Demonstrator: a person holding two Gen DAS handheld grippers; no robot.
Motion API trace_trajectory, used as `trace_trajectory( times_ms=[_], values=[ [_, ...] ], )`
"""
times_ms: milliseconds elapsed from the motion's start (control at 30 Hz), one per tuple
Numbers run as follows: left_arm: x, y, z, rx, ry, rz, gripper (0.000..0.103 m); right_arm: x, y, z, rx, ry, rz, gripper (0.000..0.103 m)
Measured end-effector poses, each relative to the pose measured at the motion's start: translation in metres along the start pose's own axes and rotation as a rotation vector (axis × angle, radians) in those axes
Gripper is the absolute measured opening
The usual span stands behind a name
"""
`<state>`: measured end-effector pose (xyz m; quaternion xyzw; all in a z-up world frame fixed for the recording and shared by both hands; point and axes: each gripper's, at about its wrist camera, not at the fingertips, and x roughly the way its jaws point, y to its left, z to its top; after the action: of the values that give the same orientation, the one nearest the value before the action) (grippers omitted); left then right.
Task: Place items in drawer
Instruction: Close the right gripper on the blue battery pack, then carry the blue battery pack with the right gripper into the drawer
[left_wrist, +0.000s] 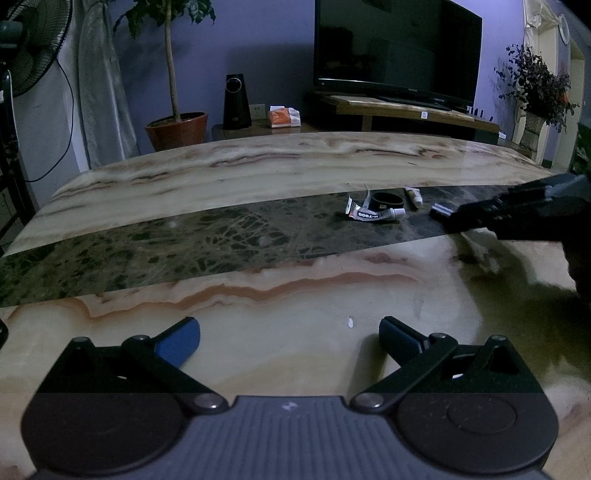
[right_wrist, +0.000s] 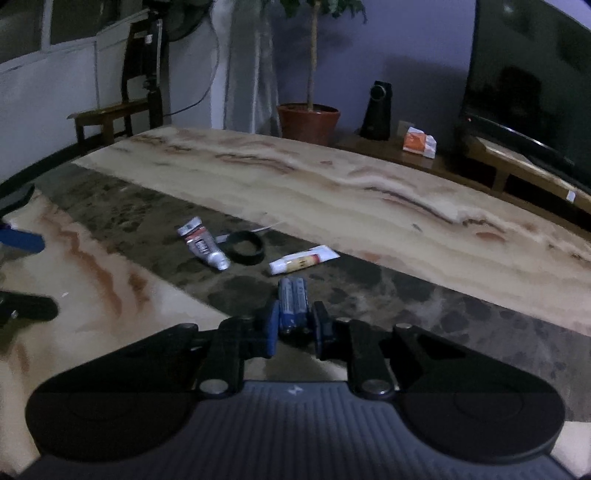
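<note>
A pair of blue batteries (right_wrist: 293, 304) lies on the dark marble strip of the table (right_wrist: 332, 192). My right gripper (right_wrist: 295, 325) is shut on them, one pad against each side. Just beyond lie a silver glue tube (right_wrist: 205, 245), a black ring (right_wrist: 246, 248) and a small white tube (right_wrist: 301, 260). The left wrist view shows the same group at the right: batteries (left_wrist: 441, 211), glue tube (left_wrist: 376, 214), ring (left_wrist: 387, 200), white tube (left_wrist: 413, 197), with the right gripper (left_wrist: 461, 218) reaching in. My left gripper (left_wrist: 288, 326) stands open over the pale marble, holding nothing. No drawer is in view.
Behind the table stand a potted tree (left_wrist: 176, 129), a black speaker (left_wrist: 236, 103), an orange tissue pack (left_wrist: 282, 117) and a TV (left_wrist: 397, 48) on a low stand. A wooden chair (right_wrist: 122, 110) is at the table's far left end, with a fan (left_wrist: 26, 48) nearby.
</note>
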<state>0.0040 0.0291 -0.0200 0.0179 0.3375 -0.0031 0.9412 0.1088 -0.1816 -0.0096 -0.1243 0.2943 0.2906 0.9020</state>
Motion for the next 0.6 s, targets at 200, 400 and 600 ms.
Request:
trace_trajectory(
  times_ms=[200, 400, 600],
  values=[
    [0.000, 0.000, 0.000, 0.000, 0.000, 0.000, 0.103, -0.030, 0.007, -0.008, 0.028, -0.050, 0.047, 0.021],
    [0.000, 0.000, 0.000, 0.000, 0.000, 0.000, 0.103, -0.066, 0.025, -0.012, 0.012, -0.055, 0.087, 0.021],
    [0.000, 0.000, 0.000, 0.000, 0.000, 0.000, 0.103, -0.118, 0.057, -0.033, 0.009, -0.052, 0.161, 0.021]
  ],
)
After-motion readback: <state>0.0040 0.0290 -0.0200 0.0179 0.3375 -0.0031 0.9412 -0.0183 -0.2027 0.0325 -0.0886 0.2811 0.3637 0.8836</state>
